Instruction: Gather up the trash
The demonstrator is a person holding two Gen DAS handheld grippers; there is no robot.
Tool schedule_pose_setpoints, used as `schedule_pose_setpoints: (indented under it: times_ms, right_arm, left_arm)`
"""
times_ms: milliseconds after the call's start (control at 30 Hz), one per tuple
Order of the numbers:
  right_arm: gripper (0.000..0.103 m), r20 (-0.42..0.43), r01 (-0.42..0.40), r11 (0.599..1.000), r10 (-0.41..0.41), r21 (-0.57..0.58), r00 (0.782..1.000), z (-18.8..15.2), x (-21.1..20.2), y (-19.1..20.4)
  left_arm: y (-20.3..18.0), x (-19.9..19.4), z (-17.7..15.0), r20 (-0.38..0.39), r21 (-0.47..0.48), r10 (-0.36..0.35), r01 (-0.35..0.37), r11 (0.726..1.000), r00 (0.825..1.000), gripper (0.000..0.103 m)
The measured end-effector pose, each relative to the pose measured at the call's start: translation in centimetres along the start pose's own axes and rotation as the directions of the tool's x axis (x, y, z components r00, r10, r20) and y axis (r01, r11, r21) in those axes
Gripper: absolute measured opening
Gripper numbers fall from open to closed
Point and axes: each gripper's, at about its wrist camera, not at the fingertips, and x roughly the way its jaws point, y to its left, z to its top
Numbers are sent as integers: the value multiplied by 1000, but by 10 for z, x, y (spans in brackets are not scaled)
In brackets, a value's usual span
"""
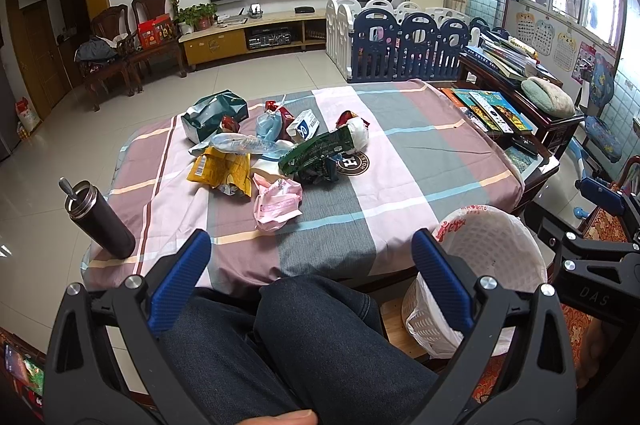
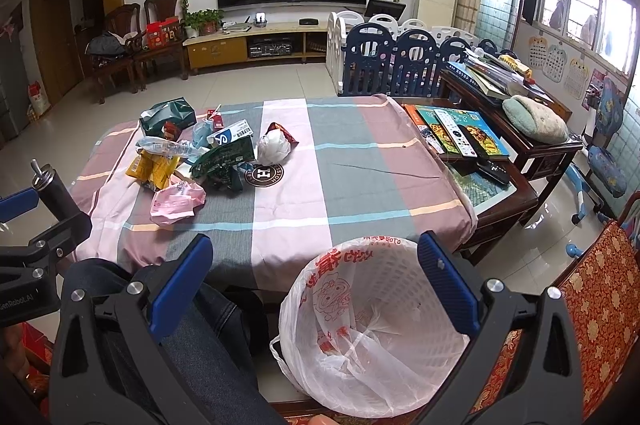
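We read little with certainty; a round dark badge (image 2: pixel 264 173) printed on the pink, grey and mauve checked tablecloth (image 2: pixel 360 161) carries a large white "H" ringed by letters too small to make out; the left gripper's frame, seen at the left edge of the right wrist view, bears "GenRobot.AI", its first letter cut off; the right gripper's frame, seen in the left wrist view, shows "DAS"; red printing and a cartoon figure mark the thin translucent white plastic liner of the white perforated plastic waste basket (image 2: pixel 376 321), yet we cannot read it.

The trash pile (image 1: pixel 268 153) lies on the far left part of the cloth: a crumpled yellow foil packet (image 1: pixel 222 171), a creased green snack wrapper (image 1: pixel 316 151), a pink plastic bag (image 1: pixel 278 203), a squashed clear bottle (image 1: pixel 244 145), a dark green torn bag (image 1: pixel 214 115) and a small white-and-blue carton (image 1: pixel 304 125), all touching or overlapping; several pieces are half buried.

The left gripper (image 1: pixel 312 249) hangs above denim-clad knees (image 1: pixel 304 337), its ribbed blue fingers (image 1: pixel 440 277) spread wide and empty; the right gripper (image 2: pixel 316 257) is likewise splayed and empty, over the basket, which stands beside the knees just off the table's near edge; a dark steel flask (image 1: pixel 100 221) stands at the near left corner.
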Motion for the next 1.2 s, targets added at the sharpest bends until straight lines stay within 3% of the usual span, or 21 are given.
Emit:
schedule_pose_setpoints:
  times_ms: [1200]
  right_arm:
    - [100,-7,-5,1000,5,7,1000,-2,2,1]
  left_arm:
    - [-2,2,-5,-6,-2,-1,1,1000,1000,100]
